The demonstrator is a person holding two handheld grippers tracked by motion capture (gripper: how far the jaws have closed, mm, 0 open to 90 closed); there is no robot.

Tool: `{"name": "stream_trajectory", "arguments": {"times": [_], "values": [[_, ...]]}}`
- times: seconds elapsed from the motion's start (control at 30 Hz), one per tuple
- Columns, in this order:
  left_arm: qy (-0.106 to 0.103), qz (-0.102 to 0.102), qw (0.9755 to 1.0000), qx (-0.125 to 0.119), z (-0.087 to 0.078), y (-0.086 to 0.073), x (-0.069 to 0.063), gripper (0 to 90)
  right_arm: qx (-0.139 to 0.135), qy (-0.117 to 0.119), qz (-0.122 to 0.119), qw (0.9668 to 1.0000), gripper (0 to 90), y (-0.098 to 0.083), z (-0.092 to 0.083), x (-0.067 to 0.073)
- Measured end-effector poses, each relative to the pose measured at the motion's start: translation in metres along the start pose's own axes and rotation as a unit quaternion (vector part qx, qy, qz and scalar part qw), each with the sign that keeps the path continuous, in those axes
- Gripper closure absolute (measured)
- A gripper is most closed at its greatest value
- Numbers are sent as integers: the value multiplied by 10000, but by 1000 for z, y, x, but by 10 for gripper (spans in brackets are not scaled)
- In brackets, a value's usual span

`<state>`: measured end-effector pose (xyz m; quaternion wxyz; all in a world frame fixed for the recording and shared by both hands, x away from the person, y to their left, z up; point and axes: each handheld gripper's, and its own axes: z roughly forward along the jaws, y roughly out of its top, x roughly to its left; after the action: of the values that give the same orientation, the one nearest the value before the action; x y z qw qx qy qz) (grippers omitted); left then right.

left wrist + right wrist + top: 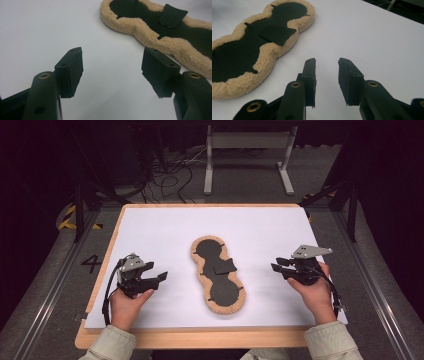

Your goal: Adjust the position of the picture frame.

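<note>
Fleece-edged pad (pixel 218 274) flat between left tongs (pixel 161 277) and right tongs (pixel 276 265), both open, empty.

Your pad (pixel 218 270) is black in the middle with a tan, woolly fleece border all around, and a black flap (pixel 223 266) lies across its waist. It rests on a plain white sheet (pixel 165 227) over a light wood board (pixel 200 338). Your left gripper (pixel 159 279) and right gripper (pixel 278 266) are black, each topped by a grey plate, with brass-coloured rings at the jaw pivots. Your sleeves (pixel 114 345) are pale beige.
</note>
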<state>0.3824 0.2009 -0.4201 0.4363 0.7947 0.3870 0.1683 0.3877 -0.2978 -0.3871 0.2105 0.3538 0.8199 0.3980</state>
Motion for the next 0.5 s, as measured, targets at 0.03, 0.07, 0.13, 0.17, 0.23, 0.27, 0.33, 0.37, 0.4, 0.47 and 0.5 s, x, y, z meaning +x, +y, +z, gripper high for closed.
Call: {"name": "stream_trajectory", "arguments": {"times": [0.03,0.07,0.13,0.17,0.23,0.27,0.33,0.37,0.4,0.47,0.5], "values": [[-23,20,10000,-35,0,1,-1,356,8,-5,-2,10000,680,0,0,1],[-23,20,10000,-35,0,1,-1,362,8,-5,-2,10000,680,0,0,1],[-109,56,9999,-67,1,1,-2,364,19,2,-22,10000,684,0,-1,1],[-227,73,9997,-110,1,1,-2,368,12,3,-19,10000,685,0,-1,1],[-479,-28,9986,-234,0,1,-1,405,15,16,-16,10000,687,1,-2,2],[-479,-28,9986,-234,0,1,-1,411,19,17,-20,10000,687,1,-2,2],[-567,-157,9978,-298,-2,1,1,416,24,20,-24,10000,687,1,-3,2],[-551,-143,9979,-305,-2,1,2,418,24,26,-26,10000,687,2,-3,3],[-551,-143,9979,-305,-2,1,2,425,27,33,-30,10000,687,2,-3,3],[-486,-117,9984,-271,-2,1,2,443,34,42,-31,10000,687,2,-3,4],[-402,-90,9989,-202,-1,1,1,448,40,48,-41,10000,683,3,-3,5]]}}
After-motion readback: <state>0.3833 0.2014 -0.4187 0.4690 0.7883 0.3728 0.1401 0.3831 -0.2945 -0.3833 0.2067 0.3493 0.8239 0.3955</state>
